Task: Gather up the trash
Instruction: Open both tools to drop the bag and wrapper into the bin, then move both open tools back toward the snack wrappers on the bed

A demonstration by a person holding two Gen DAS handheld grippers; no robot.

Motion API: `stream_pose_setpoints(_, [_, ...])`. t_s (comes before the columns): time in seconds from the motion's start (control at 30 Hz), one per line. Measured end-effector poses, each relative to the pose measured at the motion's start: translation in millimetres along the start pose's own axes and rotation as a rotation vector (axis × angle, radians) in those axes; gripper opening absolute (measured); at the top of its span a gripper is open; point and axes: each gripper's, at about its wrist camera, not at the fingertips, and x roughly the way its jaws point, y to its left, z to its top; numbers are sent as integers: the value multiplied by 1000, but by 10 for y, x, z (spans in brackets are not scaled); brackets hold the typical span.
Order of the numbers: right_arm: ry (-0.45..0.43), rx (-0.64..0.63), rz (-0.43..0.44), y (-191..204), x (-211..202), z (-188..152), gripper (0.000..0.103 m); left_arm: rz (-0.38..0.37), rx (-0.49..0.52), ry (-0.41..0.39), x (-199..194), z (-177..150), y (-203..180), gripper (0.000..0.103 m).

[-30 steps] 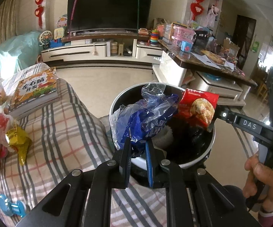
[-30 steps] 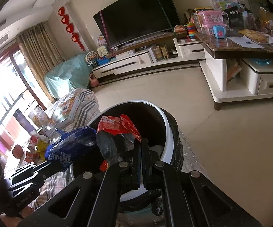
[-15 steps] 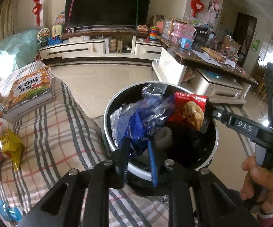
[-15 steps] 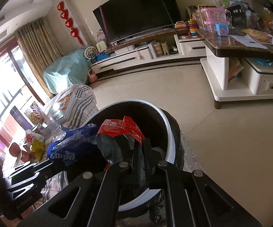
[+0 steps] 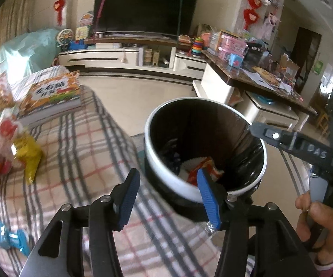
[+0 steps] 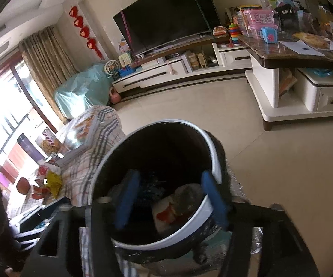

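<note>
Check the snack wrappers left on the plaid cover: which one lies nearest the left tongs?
The yellow wrapper. It sits at the inner edge of the pile, closest to the opening, empty left tongs; the red and white packets lie farther out, toward the frame's left edge.

Left wrist view: looks forward and down from close above the plaid-covered surface [image 5: 78, 161] at the white-rimmed round bin with black liner [image 5: 173, 184].
Right wrist view: close over the bin [image 6: 215, 161], angled down.
Shared: bin, large black television [image 5: 143, 9] [image 6: 168, 23], cream tiled floor [image 5: 143, 99].
</note>
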Motion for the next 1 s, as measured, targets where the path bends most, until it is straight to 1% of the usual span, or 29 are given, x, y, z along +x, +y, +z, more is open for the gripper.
stream_pose_setpoints(0.1, [-12, -22, 2, 110, -46, -46, 78, 23, -24, -10, -124, -118, 96, 55])
stream_pose_setpoints(0.3, [-9, -50, 48, 380, -89, -190, 82, 50, -95, -19, -397, -352, 336, 56])
stream_pose_setpoints(0.63, [39, -116, 141, 934, -33, -451, 82, 113, -194, -43, -898, -726, 646, 57])
stream_pose_setpoints(1.0, [103, -175, 204, 1393, 108, -706, 82, 186, -288, -64, -1330, -1060, 930, 59])
